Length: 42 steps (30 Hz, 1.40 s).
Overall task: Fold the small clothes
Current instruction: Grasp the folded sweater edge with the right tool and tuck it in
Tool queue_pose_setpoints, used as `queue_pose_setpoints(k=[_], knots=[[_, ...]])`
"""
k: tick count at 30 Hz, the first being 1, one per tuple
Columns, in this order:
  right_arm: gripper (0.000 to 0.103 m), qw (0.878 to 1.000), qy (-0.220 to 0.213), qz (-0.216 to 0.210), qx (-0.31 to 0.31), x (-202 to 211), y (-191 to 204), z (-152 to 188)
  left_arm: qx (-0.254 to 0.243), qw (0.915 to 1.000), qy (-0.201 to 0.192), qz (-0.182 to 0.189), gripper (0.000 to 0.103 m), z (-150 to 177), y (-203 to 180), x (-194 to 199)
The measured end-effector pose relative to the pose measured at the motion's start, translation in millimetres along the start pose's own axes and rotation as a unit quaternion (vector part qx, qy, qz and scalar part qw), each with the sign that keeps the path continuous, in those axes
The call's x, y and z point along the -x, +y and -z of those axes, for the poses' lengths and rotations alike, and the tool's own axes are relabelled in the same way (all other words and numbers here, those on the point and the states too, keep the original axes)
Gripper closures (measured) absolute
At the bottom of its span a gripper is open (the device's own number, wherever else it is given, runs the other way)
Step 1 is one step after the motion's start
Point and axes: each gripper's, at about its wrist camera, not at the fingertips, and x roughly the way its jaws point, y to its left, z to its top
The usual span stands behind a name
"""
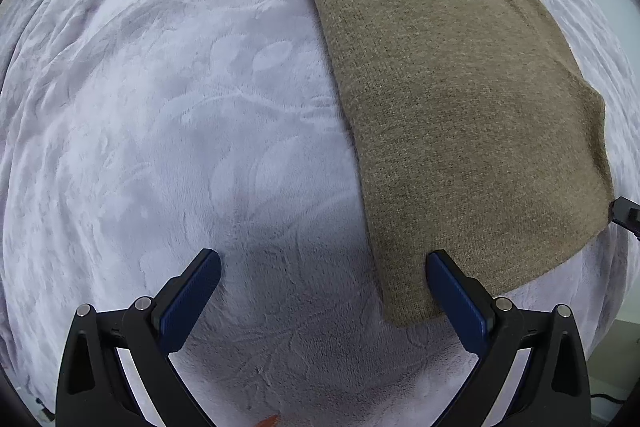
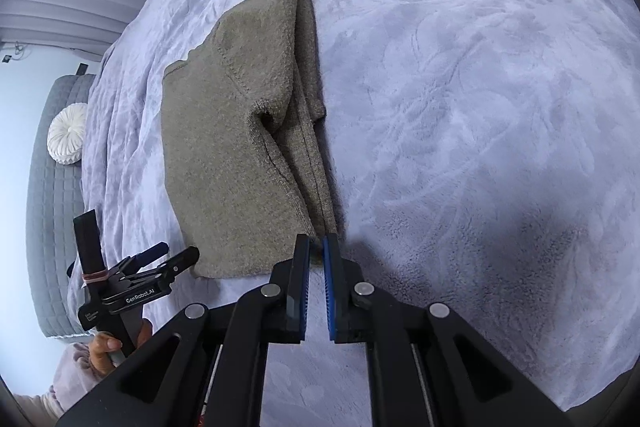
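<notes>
Now right tool (image 2: 316, 247) pinches sweater (image 2: 236, 155) corner on bed (image 2: 480, 107) to fold it over; left tool (image 1: 320, 287) wide open, empty.

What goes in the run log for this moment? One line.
left hand-held gripper open | right hand-held gripper pinching olive knitted sweater corner | lavender plush blanket

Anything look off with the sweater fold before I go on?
The sweater lies folded lengthwise on the blanket, but its right edge is uneven: a sleeve layer pokes out beside the body, and the armpit puckers. Nothing looks damaged.
</notes>
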Motion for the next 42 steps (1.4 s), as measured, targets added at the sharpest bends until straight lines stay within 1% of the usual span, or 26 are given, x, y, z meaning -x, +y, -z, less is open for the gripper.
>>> queue_pose_setpoints(k=[1, 2, 3, 4, 7, 15, 18, 20, 23, 26, 28, 29, 30, 31, 33, 35, 37, 38, 40, 42], knots=[[0.073, 1.000, 0.001, 0.000, -0.001, -1, -1, 0, -0.001, 1.0000, -0.001, -0.001, 0.000, 0, -2, 0], [0.054, 1.000, 0.002, -0.001, -0.002, -1, -1, 0, -0.003, 1.0000, -0.002, -0.002, 0.000, -1, -2, 1], [0.048, 1.000, 0.002, -0.004, -0.002, -1, -1, 0, -0.003, 1.0000, -0.002, -0.002, 0.000, -1, -3, 2], [0.044, 1.000, 0.002, -0.005, -0.001, -1, -1, -1, -0.003, 1.0000, -0.002, -0.002, 0.000, -1, -4, 2], [0.044, 1.000, 0.003, 0.003, 0.006, -2, 2, -5, -0.003, 1.0000, 0.001, -0.003, 0.000, -3, -6, 2], [0.044, 1.000, -0.001, -0.002, 0.026, -6, 16, -24, 0.011, 0.9998, 0.012, 0.009, 0.000, -11, -1, 4], [0.044, 0.999, -0.003, 0.000, 0.041, -9, 24, -33, 0.016, 0.9994, 0.025, 0.015, 0.000, -15, 0, 2], [0.043, 0.999, -0.003, 0.002, 0.047, -11, 28, -39, 0.027, 0.9987, 0.034, 0.025, 0.000, -19, 4, 0], [0.043, 0.998, -0.003, 0.003, 0.055, -12, 32, -47, 0.038, 0.9985, 0.033, 0.024, 0.000, -25, 9, 0], [0.043, 0.998, -0.003, 0.002, 0.061, -16, 36, -56, 0.042, 0.9978, 0.038, 0.035, 0.000, -30, 13, 2], [0.043, 0.999, 0.000, 0.000, 0.054, -22, 36, -66, 0.051, 0.9974, 0.030, 0.040, 0.000, -34, 20, 5], [0.051, 0.999, 0.003, 0.000, 0.050, -26, 36, -70, 0.057, 0.9973, 0.024, 0.040, 0.000, -38, 23, 9], [0.066, 0.999, 0.003, 0.001, 0.052, -29, 37, -74, 0.062, 0.9972, 0.019, 0.038, 0.000, -43, 26, 12], [0.090, 0.998, 0.002, 0.008, 0.056, -30, 39, -77, 0.066, 0.9972, 0.014, 0.033, 0.000, -47, 28, 14], [0.090, 0.998, 0.005, 0.019, 0.056, -34, 36, -78, 0.071, 0.9971, 0.008, 0.027, 0.000, -57, 34, 16], [0.090, 0.999, 0.014, 0.017, 0.048, -41, 26, -76, 0.072, 0.9971, 0.010, 0.024, 0.000, -66, 35, 14], [0.090, 0.999, 0.014, -0.006, 0.033, -40, 18, -73, 0.072, 0.9971, 0.012, 0.022, 0.000, -73, 35, 13], [0.090, 0.999, 0.013, -0.015, 0.036, -37, 18, -72, 0.070, 0.9973, 0.011, 0.021, 0.000, -76, 34, 13], [0.090, 0.999, 0.016, -0.025, 0.046, -31, 18, -70, 0.066, 0.9976, 0.011, 0.017, 0.000, -81, 30, 12], [0.086, 0.998, 0.020, -0.030, 0.052, -26, 19, -70, 0.064, 0.9977, 0.011, 0.016, 0.000, -85, 29, 12]])
